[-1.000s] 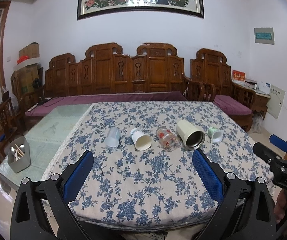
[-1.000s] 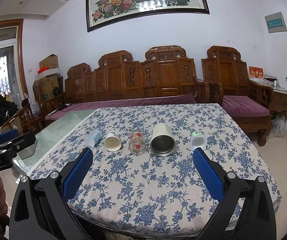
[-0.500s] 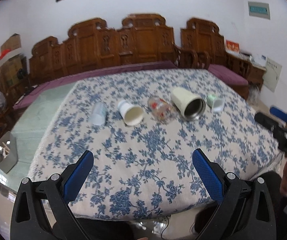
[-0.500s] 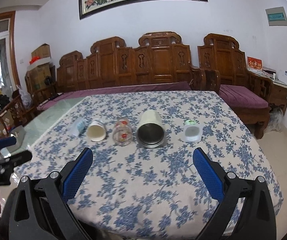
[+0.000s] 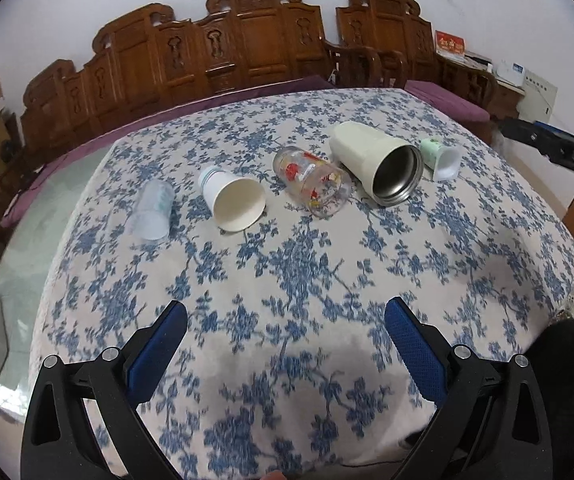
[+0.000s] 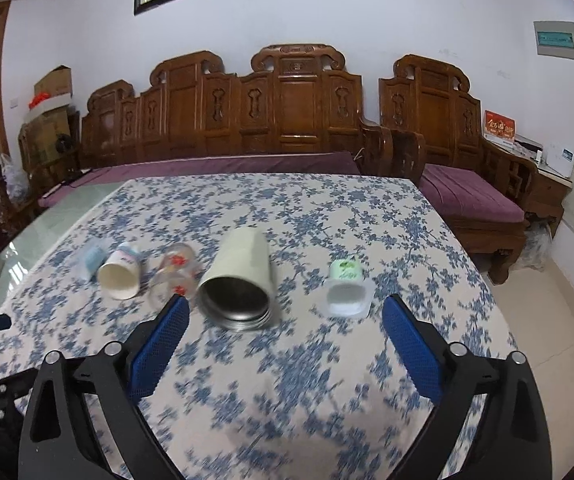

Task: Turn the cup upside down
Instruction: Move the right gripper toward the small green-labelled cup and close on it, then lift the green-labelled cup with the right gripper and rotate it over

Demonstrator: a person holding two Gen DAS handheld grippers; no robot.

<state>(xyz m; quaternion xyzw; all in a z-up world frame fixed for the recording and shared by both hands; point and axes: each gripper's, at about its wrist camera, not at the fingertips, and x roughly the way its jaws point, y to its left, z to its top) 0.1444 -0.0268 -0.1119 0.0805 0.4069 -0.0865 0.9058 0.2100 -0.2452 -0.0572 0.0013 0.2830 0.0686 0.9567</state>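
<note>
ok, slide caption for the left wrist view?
Open left gripper over floral tablecloth, facing five cups lying on their sides.

text: none legible | red card [image 6: 498, 125]: gold characters, too blurred to read

both wrist views look forward from the table's [image 5: 467, 240] near edge, sharing the cup row [image 6: 235, 280].

5 cups [image 5: 375, 167] lie on 1 tablecloth [image 5: 295, 280]; 2 grippers [image 5: 285, 340].
</note>
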